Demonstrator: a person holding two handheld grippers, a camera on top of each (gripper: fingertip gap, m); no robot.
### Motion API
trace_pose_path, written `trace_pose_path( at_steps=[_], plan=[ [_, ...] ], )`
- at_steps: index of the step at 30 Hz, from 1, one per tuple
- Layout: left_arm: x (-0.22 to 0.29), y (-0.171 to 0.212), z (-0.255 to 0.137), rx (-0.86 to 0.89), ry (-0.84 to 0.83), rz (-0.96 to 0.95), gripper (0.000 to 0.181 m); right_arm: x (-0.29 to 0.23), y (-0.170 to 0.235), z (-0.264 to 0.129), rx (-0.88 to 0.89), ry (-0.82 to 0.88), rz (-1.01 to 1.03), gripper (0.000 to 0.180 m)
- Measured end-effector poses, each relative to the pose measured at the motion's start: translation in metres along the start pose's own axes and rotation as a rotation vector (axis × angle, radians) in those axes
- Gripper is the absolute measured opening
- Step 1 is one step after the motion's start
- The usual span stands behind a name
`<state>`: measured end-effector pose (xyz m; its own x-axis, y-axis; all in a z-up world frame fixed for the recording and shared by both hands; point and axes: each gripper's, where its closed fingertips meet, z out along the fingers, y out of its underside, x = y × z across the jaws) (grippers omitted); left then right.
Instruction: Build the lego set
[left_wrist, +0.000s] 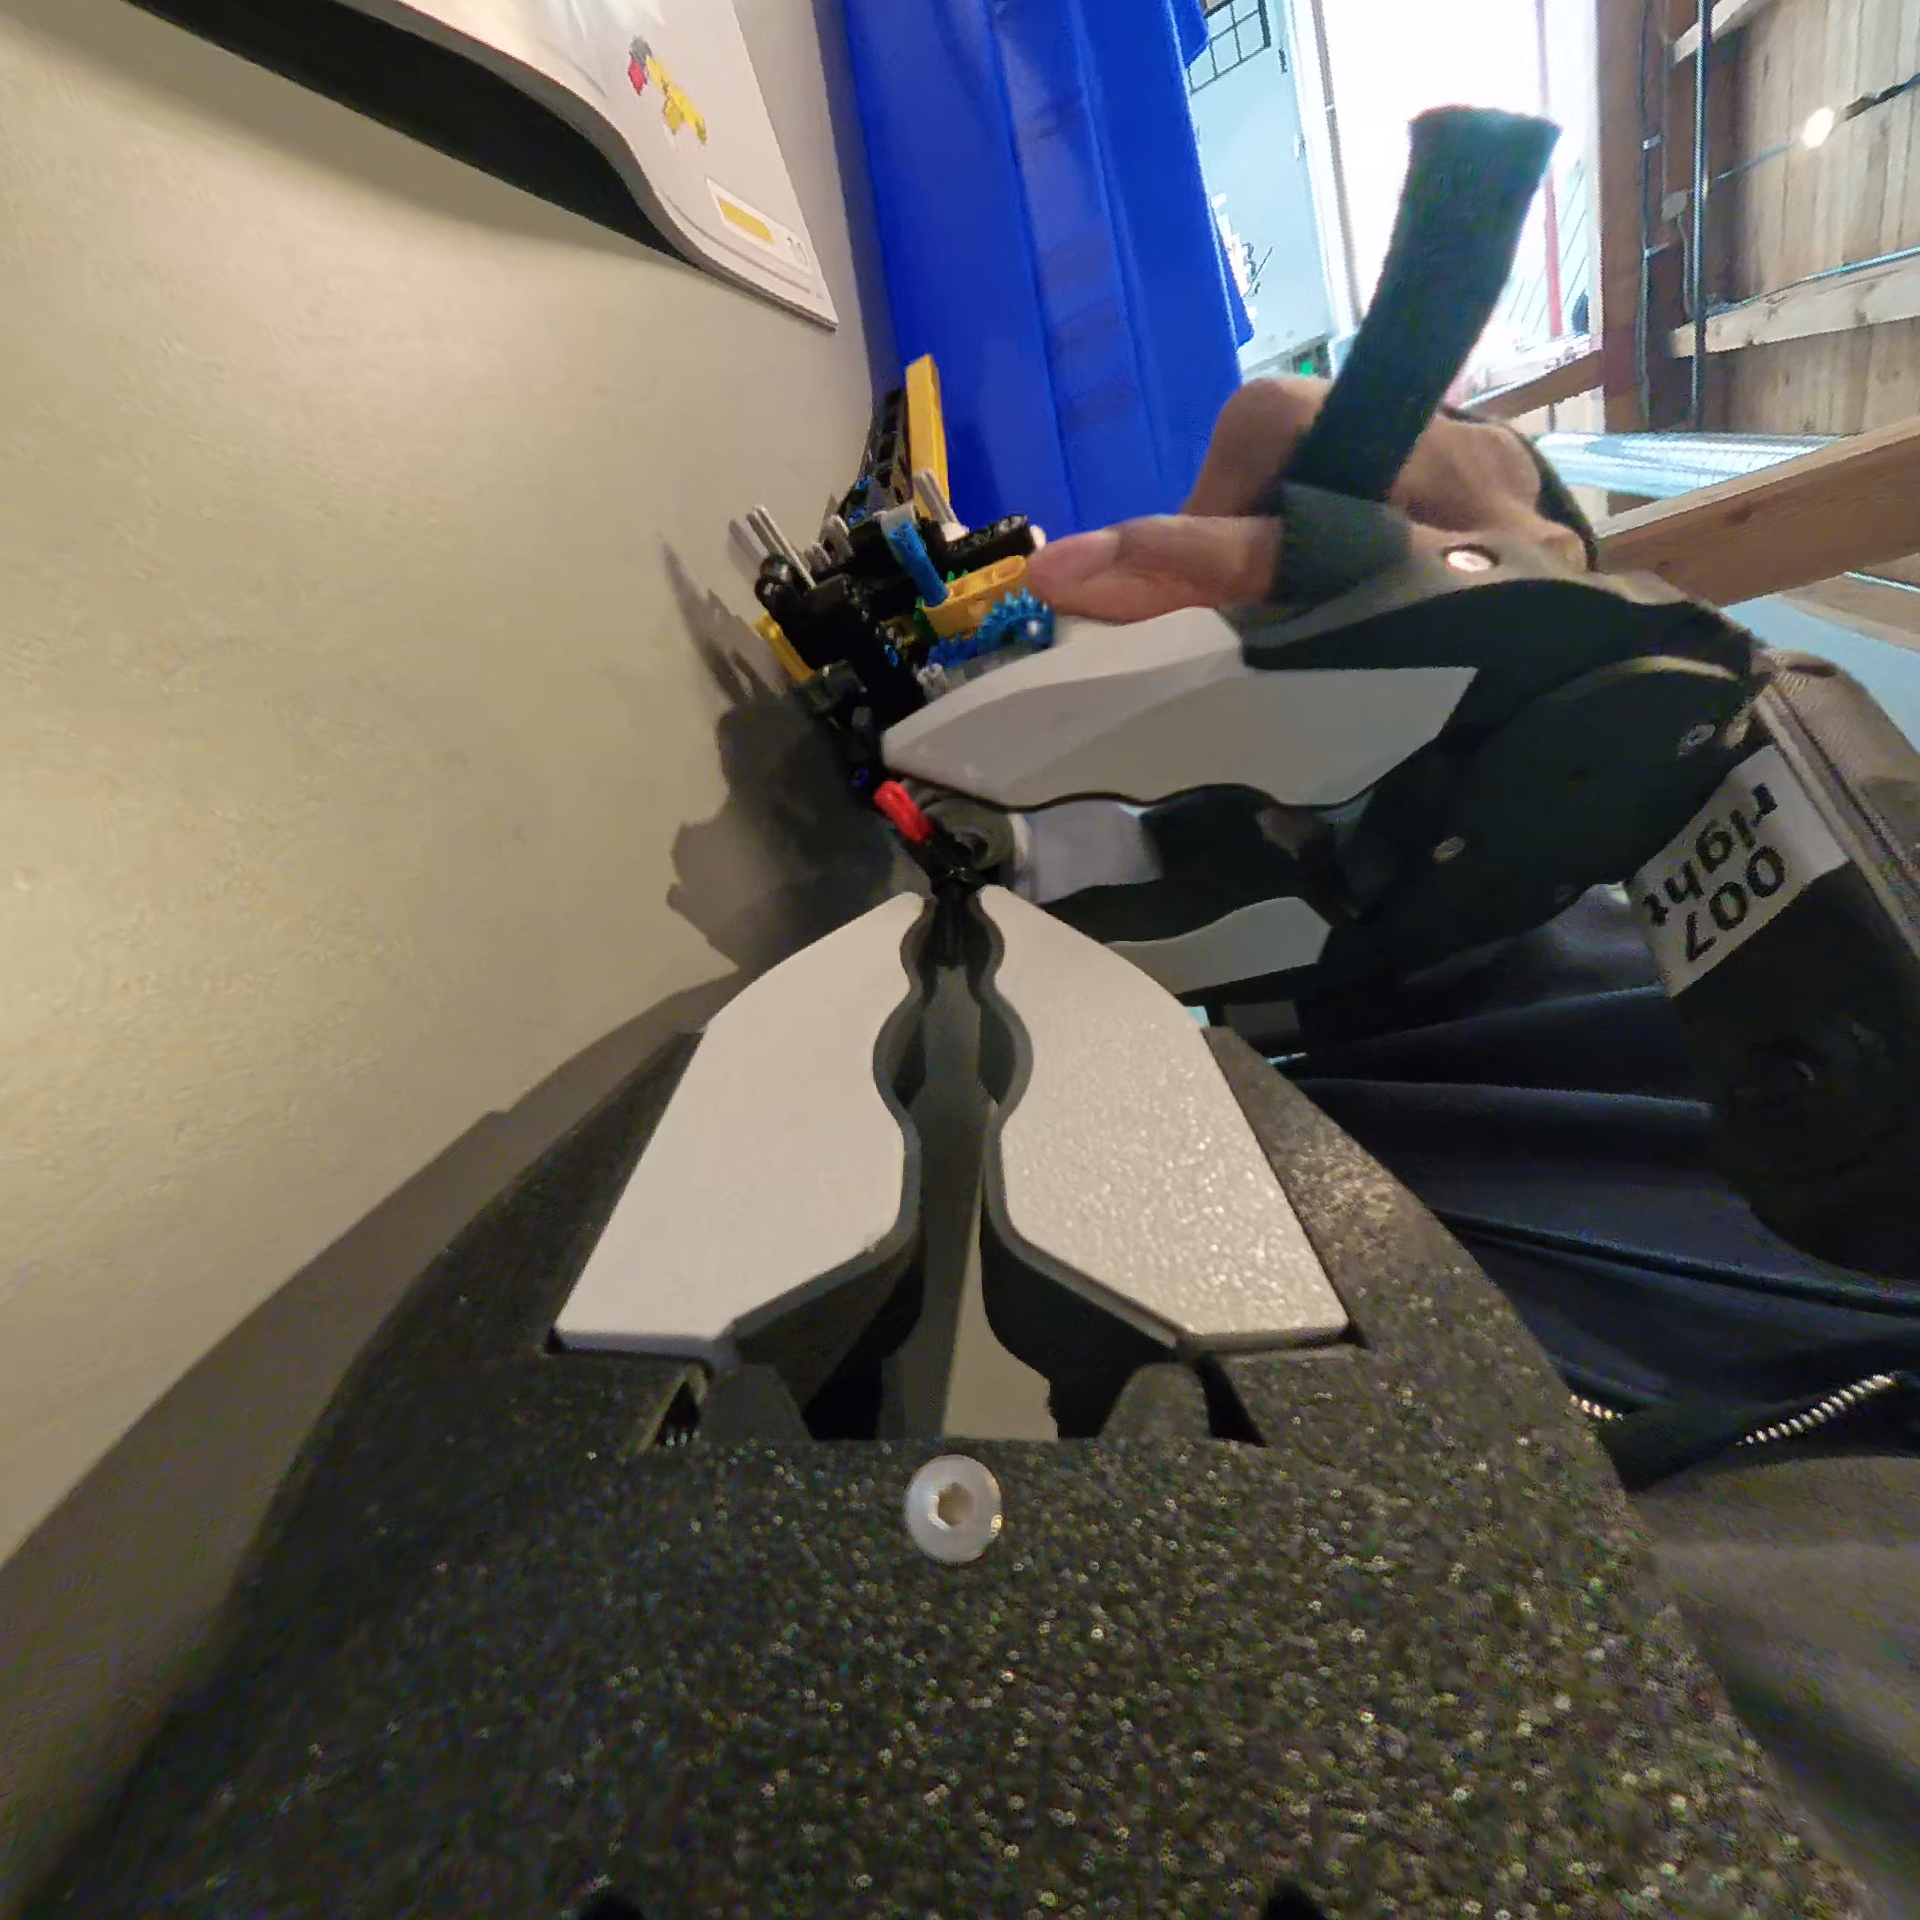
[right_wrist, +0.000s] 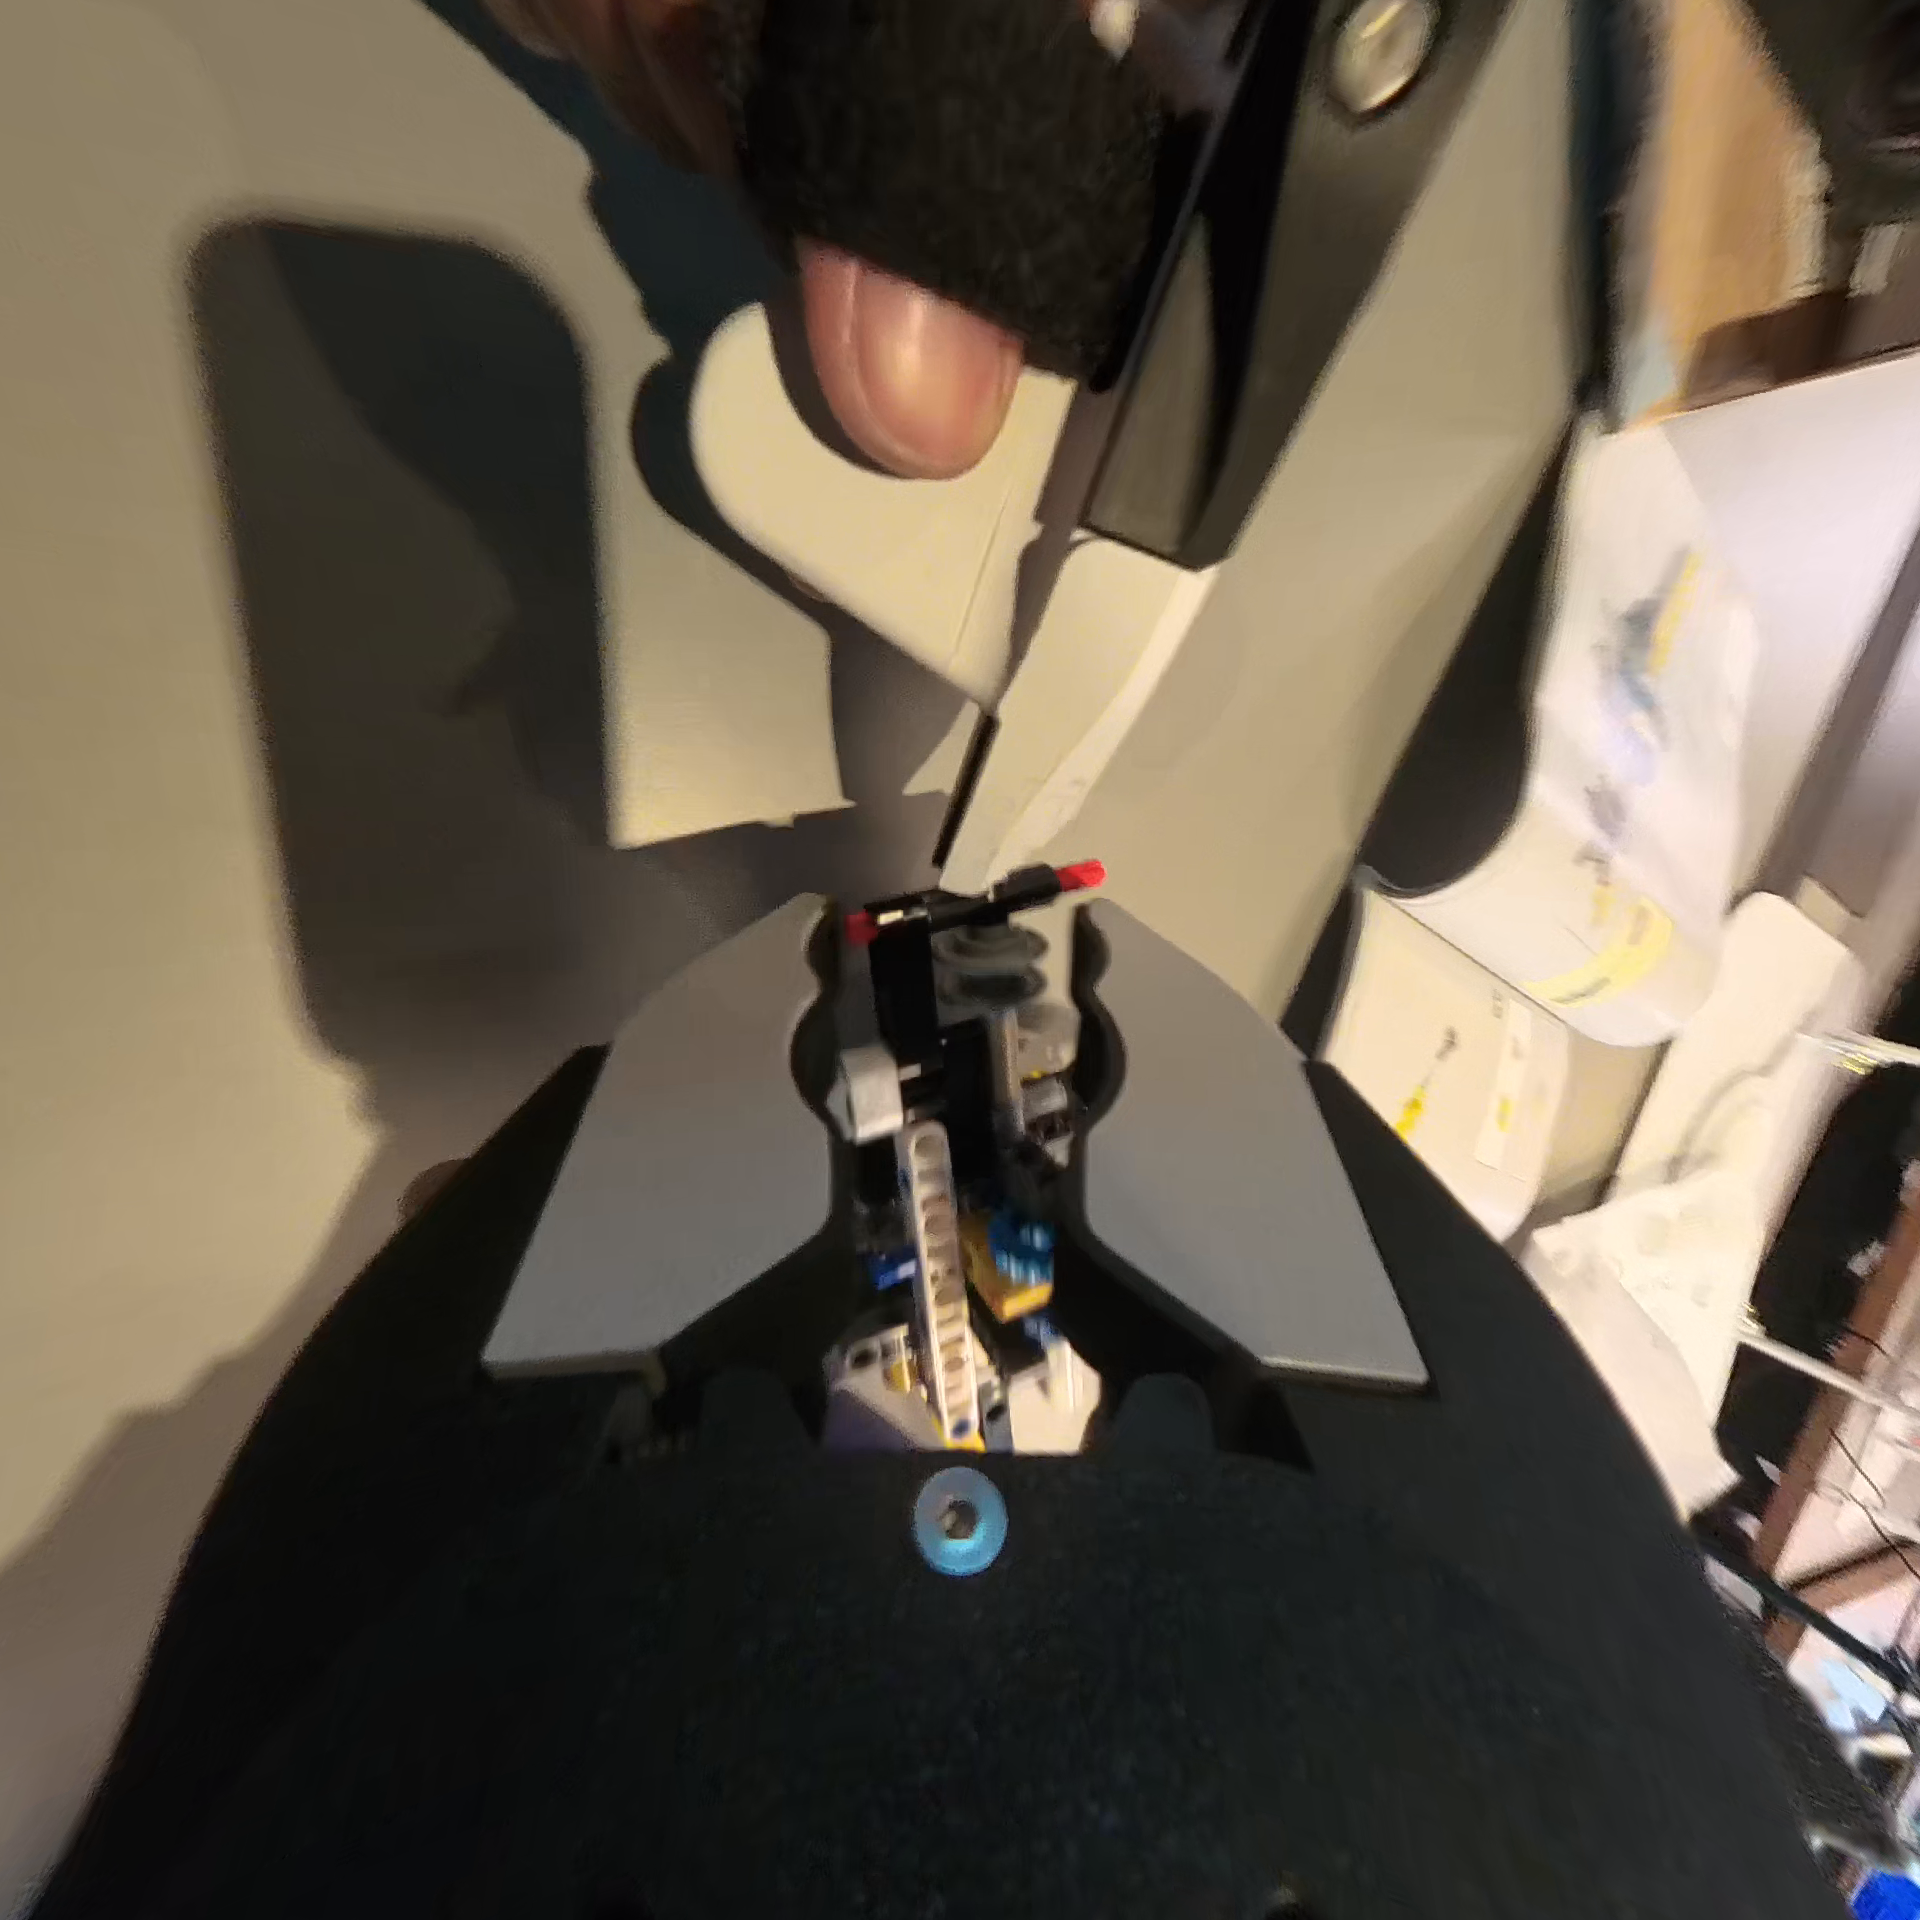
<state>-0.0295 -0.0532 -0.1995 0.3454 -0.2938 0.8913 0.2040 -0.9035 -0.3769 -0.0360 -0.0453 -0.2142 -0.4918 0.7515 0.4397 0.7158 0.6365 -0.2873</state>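
Nearby, instruction booklet (left_wrist: 717, 156), blue bin (left_wrist: 1039, 260).

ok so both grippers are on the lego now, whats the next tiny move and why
Probably ease the left gripper forward to seat the thin black rod with the red end into the lego assembly. Its tips are pinched on that rod right at the model's end, while the right gripper clamps the model, so it looks braced for a push.
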Motion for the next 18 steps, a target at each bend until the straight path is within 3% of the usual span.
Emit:
trace_pose_path(
  at_steps=[3,10,18],
  plan=[
    [-0.003,-0.001,-0.006,0.024,-0.013,-0.013,0.005,0.006,-0.003,-0.012,0.016,0.047,0.027,0.050],
    [-0.010,0.000,-0.028,0.120,-0.065,-0.038,0.007,0.001,0.000,-0.023,0.044,0.139,0.130,0.051],
    [-0.014,0.004,-0.049,0.137,-0.138,0.081,0.029,-0.012,-0.015,-0.018,0.166,0.253,0.205,0.047]
  ],
)
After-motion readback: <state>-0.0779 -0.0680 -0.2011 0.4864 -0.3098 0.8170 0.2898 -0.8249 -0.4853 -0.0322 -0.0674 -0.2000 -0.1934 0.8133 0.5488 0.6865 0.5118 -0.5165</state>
